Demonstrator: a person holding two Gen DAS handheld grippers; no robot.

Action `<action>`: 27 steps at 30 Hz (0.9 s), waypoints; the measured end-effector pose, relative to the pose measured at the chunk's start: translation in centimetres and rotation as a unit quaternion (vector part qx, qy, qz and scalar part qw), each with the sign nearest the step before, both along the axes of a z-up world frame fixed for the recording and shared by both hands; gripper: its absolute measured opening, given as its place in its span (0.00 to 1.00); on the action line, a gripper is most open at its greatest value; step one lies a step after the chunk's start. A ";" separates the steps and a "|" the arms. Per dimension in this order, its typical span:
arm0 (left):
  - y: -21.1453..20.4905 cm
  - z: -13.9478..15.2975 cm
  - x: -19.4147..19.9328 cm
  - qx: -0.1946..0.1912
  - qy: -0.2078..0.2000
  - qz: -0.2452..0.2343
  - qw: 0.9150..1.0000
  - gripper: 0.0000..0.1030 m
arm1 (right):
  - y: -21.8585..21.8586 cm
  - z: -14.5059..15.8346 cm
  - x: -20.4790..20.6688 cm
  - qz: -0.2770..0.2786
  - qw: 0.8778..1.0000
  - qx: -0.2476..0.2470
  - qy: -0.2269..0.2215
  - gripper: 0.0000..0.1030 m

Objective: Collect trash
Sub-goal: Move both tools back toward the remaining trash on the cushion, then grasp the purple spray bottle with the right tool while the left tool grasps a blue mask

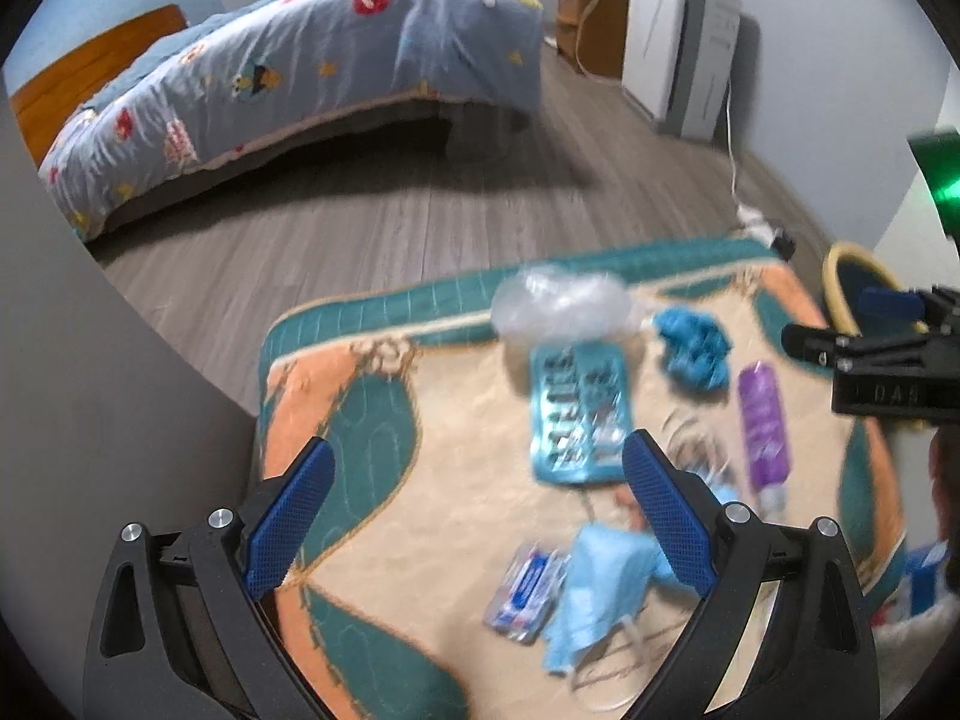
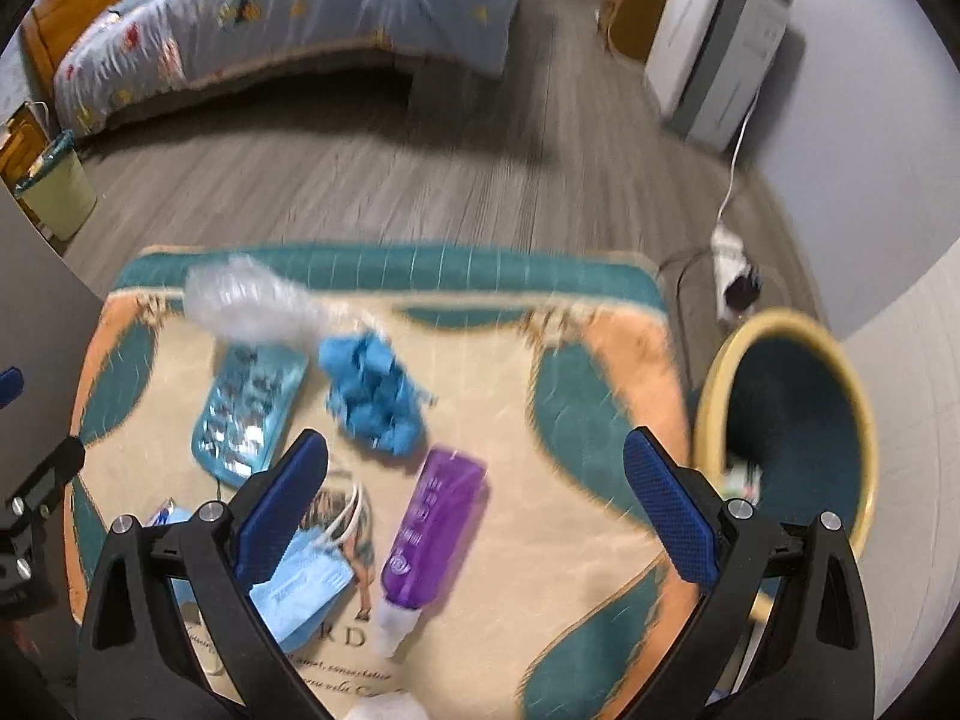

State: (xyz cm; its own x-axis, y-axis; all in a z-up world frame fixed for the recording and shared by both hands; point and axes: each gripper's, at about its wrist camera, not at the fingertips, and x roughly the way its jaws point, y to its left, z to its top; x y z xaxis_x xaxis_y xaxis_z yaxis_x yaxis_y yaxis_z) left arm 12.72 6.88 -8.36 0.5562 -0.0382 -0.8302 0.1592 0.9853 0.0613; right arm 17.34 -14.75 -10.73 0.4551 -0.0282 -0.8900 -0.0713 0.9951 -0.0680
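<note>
Home bedroom; bed with cartoon-print quilt on wood-look floor; patterned rug in front of bed; wooden cabinet beyond bed's foot by wall.

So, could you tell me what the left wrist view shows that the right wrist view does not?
Only the left wrist view shows the blue-and-white packet beside the face mask. Only the right wrist view shows the small green bin near the bed and looks into the yellow-rimmed basket. Both show the rug, clear plastic bag, blister pack, crumpled blue paper and purple bottle.
</note>
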 end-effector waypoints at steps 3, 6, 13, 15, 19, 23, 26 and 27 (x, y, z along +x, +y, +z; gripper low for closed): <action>0.1 -1.7 -0.5 -0.005 0.027 -0.010 1.000 0.93 | 0.3 -1.6 0.1 -0.008 0.999 0.013 0.032 0.94; -0.5 -3.4 -1.0 -0.009 0.060 -0.029 0.998 0.93 | 0.2 -3.0 0.3 -0.015 0.998 0.032 0.057 0.94; -2.9 -5.4 -1.8 -0.037 0.111 -0.073 0.990 0.69 | 0.3 -6.2 0.4 -0.014 0.991 0.059 0.115 0.74; -3.5 -6.0 -1.9 -0.030 0.126 -0.079 0.988 0.64 | 0.7 -6.9 0.3 -0.006 0.990 0.055 0.128 0.66; -3.8 -7.3 -2.0 -0.022 0.156 -0.088 0.984 0.46 | 1.0 -7.9 0.1 0.004 0.987 0.058 0.149 0.47; -4.0 -7.5 -2.2 -0.018 0.165 -0.098 0.981 0.29 | 0.8 -8.1 0.2 0.005 0.986 0.051 0.158 0.34; -4.0 -6.7 -2.0 -0.022 0.154 -0.101 0.983 0.20 | 0.9 -7.7 0.2 0.009 0.987 0.050 0.154 0.33; -3.9 -6.1 -1.8 -0.030 0.148 -0.100 0.984 0.18 | 0.9 -7.5 0.2 0.010 0.987 0.051 0.151 0.33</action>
State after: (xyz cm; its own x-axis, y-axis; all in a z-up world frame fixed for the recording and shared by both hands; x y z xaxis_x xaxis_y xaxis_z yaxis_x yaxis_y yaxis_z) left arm 10.88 3.03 -14.49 0.2673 -0.1760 -0.9474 0.3521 0.9330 -0.0739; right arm 17.57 -13.83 -18.24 0.1680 0.0750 -0.9829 -0.0928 0.9939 0.0600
